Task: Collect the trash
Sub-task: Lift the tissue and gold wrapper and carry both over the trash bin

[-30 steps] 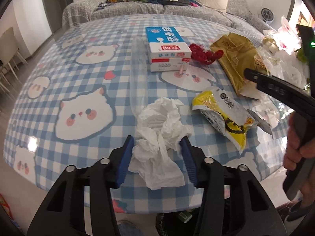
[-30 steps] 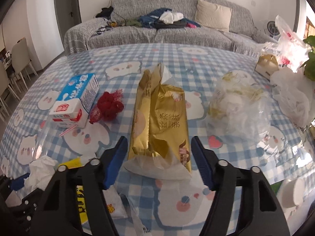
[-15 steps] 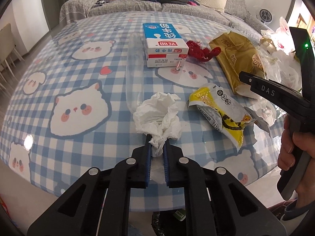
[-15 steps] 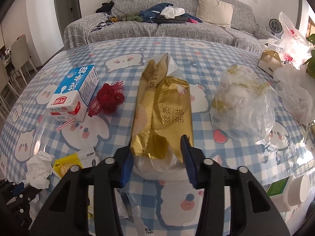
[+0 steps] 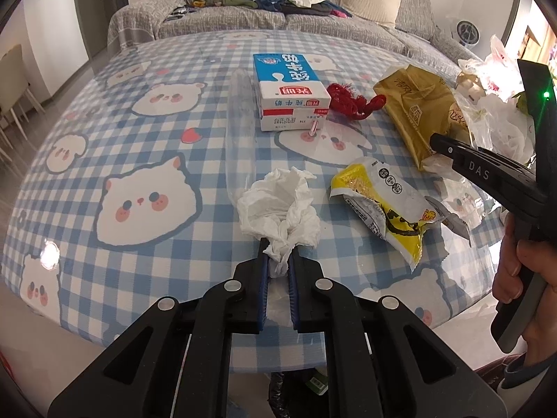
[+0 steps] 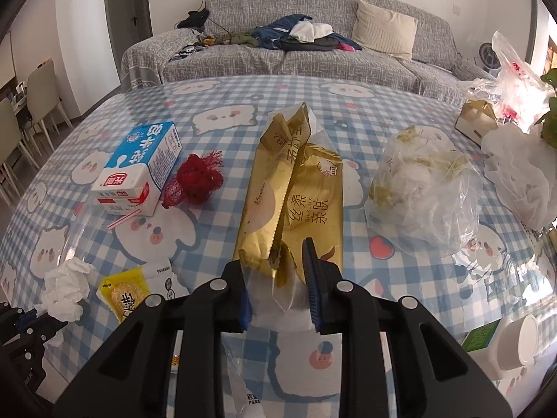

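Note:
My left gripper (image 5: 277, 259) is shut on the near end of a crumpled white tissue (image 5: 278, 209) that rests on the checked table. The tissue also shows in the right wrist view (image 6: 66, 287). My right gripper (image 6: 276, 271) is closed around the near end of a gold wrapper (image 6: 292, 191), its jaws pressing the wrapper's crumpled end. The gold wrapper also shows in the left wrist view (image 5: 417, 111). A yellow snack packet (image 5: 383, 202) lies between the two.
A blue and white milk carton (image 5: 289, 90) with a straw and a red mesh net (image 5: 348, 101) lie mid-table. A clear bag of scraps (image 6: 424, 188), white bags (image 6: 522, 177) and a small gold box (image 6: 475, 122) sit right. A sofa stands behind.
Both grippers closed: the left shut on the tissue, the right narrowed onto the gold wrapper's near end.

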Demonstrator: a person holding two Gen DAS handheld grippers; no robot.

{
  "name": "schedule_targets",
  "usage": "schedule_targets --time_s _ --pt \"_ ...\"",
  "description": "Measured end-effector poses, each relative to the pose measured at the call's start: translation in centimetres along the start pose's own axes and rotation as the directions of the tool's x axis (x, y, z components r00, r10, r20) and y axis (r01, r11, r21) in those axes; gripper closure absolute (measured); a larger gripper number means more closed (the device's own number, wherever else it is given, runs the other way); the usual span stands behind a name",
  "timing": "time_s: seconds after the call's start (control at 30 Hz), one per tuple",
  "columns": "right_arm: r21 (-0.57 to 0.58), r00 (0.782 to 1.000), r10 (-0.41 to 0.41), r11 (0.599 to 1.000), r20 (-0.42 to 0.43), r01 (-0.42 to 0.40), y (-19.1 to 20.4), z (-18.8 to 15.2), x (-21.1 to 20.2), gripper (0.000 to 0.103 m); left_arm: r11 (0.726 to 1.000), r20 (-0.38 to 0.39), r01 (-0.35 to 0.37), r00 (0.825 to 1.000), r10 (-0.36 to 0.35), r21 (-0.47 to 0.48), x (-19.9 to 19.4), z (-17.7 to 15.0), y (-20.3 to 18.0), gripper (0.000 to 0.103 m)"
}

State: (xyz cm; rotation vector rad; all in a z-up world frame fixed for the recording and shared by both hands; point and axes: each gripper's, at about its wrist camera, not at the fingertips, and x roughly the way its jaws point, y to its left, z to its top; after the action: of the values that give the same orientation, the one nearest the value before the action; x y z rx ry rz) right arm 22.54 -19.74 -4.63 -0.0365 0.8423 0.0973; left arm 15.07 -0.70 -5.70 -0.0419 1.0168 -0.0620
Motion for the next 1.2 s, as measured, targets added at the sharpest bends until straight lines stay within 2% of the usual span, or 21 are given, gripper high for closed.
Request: schedule_targets --time_s 0.53,1.2 --pt "-0.008 1.0 0.009 1.0 0.03 -0.008 0.2 -0.5 -2.4 0.08 1.0 0.027 -0.008 1.0 0.008 -0.01 -1.5 -0.5 0.1 0.094" --pt "-0.027 0.996 0.005 1.0 0.093 -0.003 1.1 -3.6 -8.8 0.08 1.0 0.087 0.014 0.996 -0.012 -0.021 -6.4 -4.0 -0.3 0.094"
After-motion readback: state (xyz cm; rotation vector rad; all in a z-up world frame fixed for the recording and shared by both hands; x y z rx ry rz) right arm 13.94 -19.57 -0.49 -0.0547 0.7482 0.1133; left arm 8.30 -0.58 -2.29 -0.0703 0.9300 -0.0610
